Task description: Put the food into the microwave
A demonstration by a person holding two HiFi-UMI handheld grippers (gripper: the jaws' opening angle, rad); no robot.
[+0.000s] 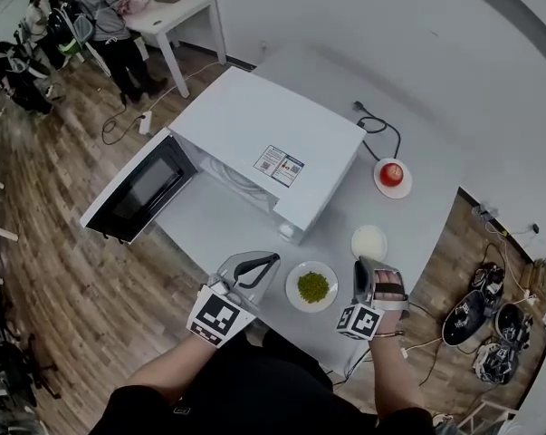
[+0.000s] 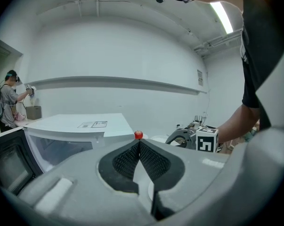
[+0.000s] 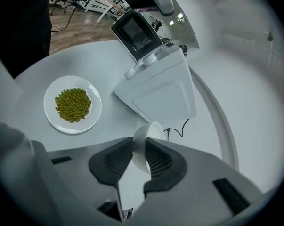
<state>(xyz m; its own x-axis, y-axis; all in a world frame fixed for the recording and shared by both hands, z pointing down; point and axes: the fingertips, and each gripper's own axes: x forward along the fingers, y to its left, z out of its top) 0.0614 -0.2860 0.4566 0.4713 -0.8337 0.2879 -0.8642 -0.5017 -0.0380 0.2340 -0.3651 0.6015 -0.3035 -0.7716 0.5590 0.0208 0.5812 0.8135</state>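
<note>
1. Standing on the white surface (image 1: pixel 214 229), door (image 1: pixel 141 191) swung wide open over the wooden floor: a white microwave (image 1: pixel 263 125).
2. Heaped in the middle of a white plate (image 1: pixel 293 299) at the near edge of the surface, outside the microwave and between the two grippers: the green food (image 1: pixel 313 286).
3. Held low just left of that plate, jaws pressed together at the tips and holding nothing: the left gripper (image 1: pixel 271 261).
4. Closed on the wall of a small white bowl (image 1: pixel 368 241) just right of the plate: the right gripper (image 1: pixel 368 263), its pads parted only by the bowl's thin side.
5. Confirmed in the right gripper view: bowl (image 3: pixel 149 131) pinched between the dark pads, with the plate (image 3: pixel 95 108) and its green food (image 3: pixel 73 104) on the surface off to the left.
6. Set farther back, right of the microwave and near a black cable (image 1: pixel 381 127): a small plate (image 1: pixel 379 185) carrying a red round fruit (image 1: pixel 392 172).
7. Visible in the left gripper view just past the closed tips: that same red fruit (image 2: pixel 138 134), with the microwave (image 2: pixel 76 124) to the left.
8. In the background at top left, beside a white table (image 1: pixel 177 16): a person (image 1: pixel 110 16); on the floor at far right, dark shoes (image 1: pixel 472 315).
</note>
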